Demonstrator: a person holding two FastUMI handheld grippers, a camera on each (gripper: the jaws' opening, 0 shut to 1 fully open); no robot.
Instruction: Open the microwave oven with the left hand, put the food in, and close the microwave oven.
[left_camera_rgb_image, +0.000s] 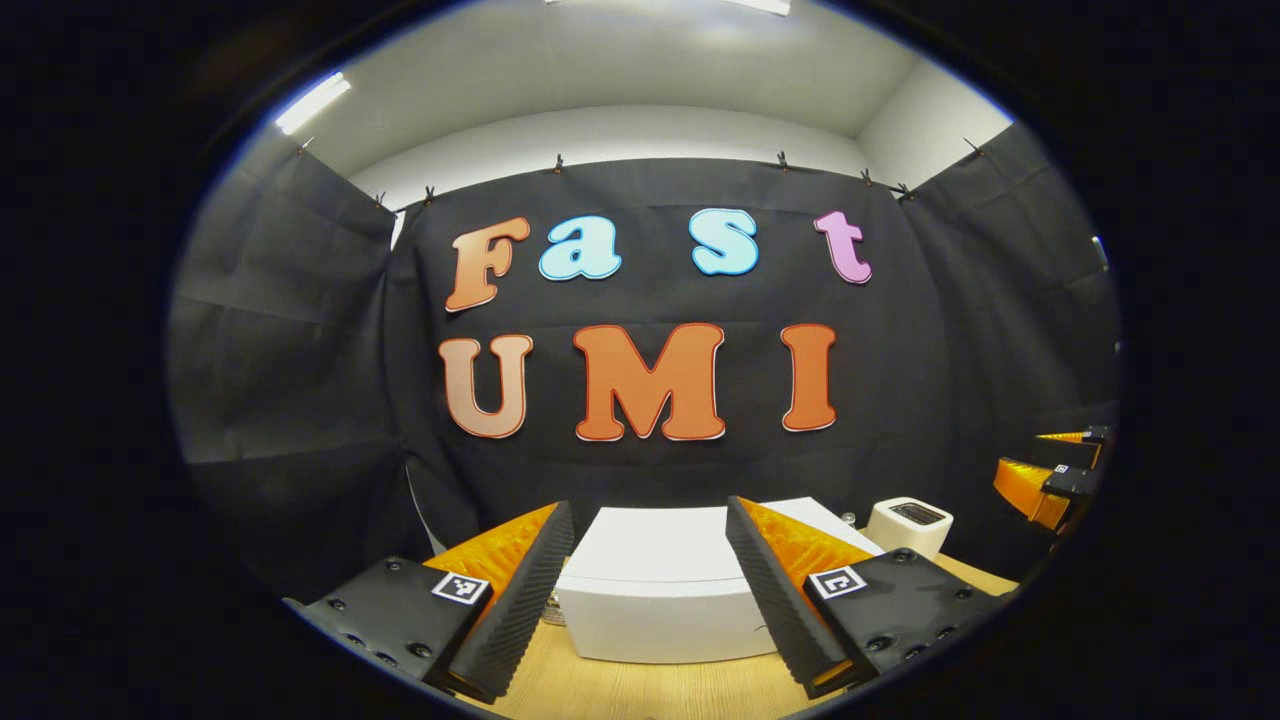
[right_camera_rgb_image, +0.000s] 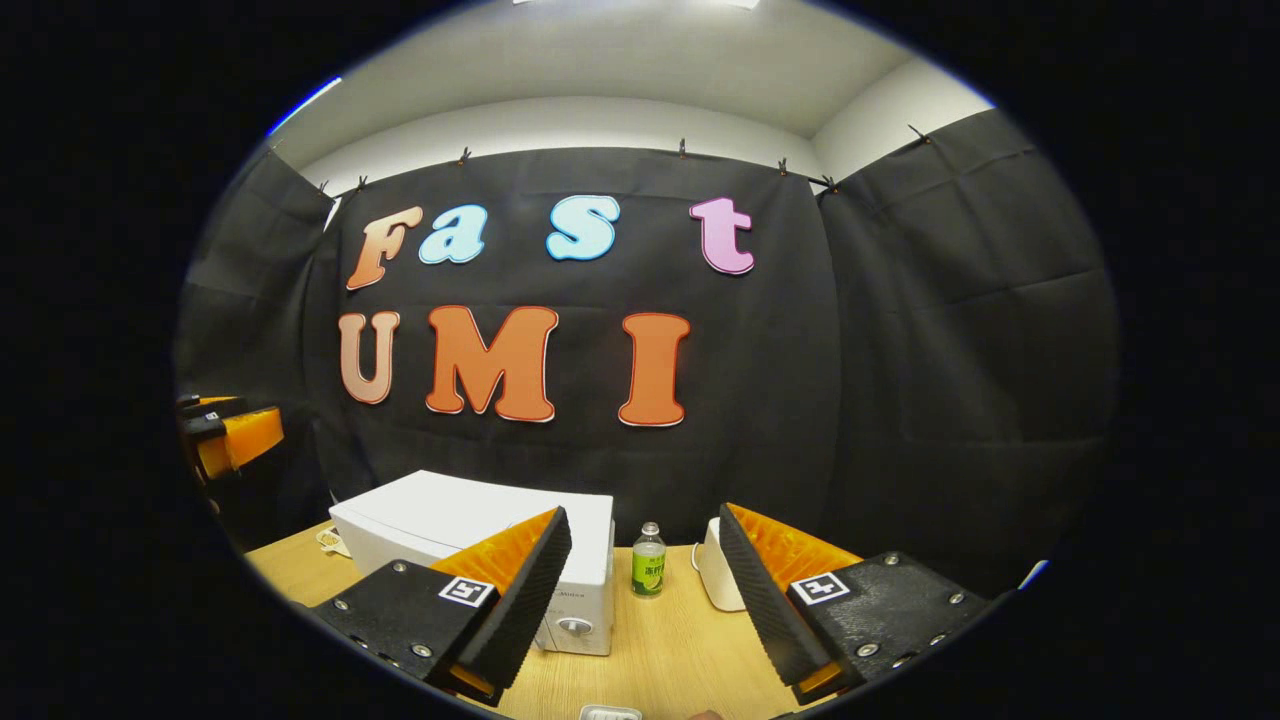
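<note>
Two tools, left tool (left_camera_rgb_image: 650, 590) and right tool (right_camera_rgb_image: 645, 590), gape empty, aimed at twelve o'clock toward the shut microwave (left_camera_rgb_image: 660, 590), ready to approach.

The left tool (left_camera_rgb_image: 650, 590) and the right tool (right_camera_rgb_image: 645, 590) are both held level in the air, fingers spread wide, gripping nothing.

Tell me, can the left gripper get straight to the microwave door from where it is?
Probably yes. The left gripper is open and the white microwave sits framed between its fingers, with bare wooden table in front. The toaster stands off to the side. No handle shows from this angle.
</note>
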